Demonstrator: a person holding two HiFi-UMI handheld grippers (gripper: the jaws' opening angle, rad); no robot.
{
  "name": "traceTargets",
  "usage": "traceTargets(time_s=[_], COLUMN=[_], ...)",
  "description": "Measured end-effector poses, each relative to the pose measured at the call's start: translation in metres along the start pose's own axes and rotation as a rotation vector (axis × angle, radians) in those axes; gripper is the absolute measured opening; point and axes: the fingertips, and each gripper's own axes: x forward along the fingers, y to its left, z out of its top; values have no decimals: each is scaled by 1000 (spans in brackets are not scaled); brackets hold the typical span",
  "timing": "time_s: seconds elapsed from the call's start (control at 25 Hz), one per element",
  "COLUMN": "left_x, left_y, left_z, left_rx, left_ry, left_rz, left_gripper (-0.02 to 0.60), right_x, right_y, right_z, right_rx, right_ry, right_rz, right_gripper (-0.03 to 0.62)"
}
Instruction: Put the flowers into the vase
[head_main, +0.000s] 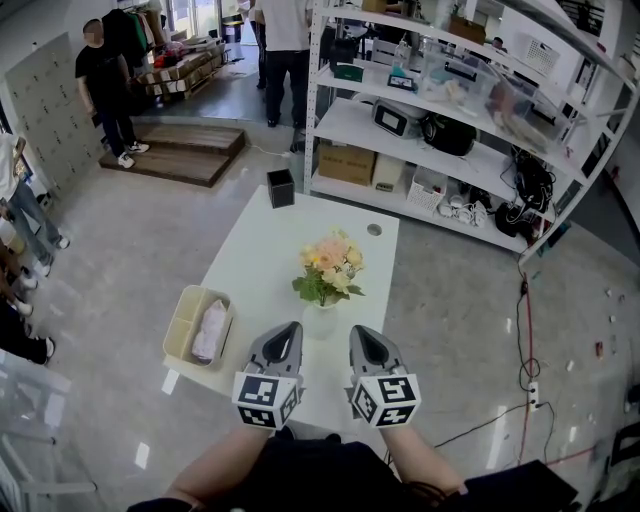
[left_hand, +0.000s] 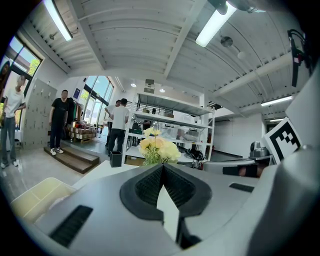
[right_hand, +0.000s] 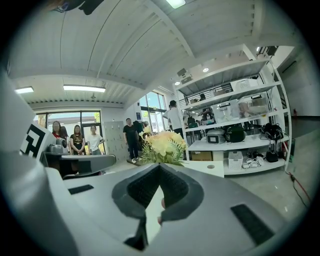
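Observation:
A bunch of pale yellow and peach flowers with green leaves stands upright in a small white vase in the middle of the white table. My left gripper and right gripper hover side by side at the table's near edge, just short of the vase. Both are shut, tips together, with nothing between them. The flowers show right over the tips of the left gripper in the left gripper view. In the right gripper view the flowers rise just beyond the right gripper.
A pale yellow tray holding a pink cloth lies at the table's near left. A black box stands at the far edge. White shelving full of gear runs behind and to the right. People stand at the back left. A red cable crosses the floor.

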Motion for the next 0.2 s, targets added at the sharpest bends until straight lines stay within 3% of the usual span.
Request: traceTargets(time_s=[0.2], left_x=[2], left_y=[0], left_z=[-2], left_rx=[-1], left_ry=[0], left_rz=[-3], left_gripper=[5], right_x=[2], right_y=[-2], right_z=[-2], right_rx=[2], right_ry=[1], right_rz=[-1], right_gripper=[3])
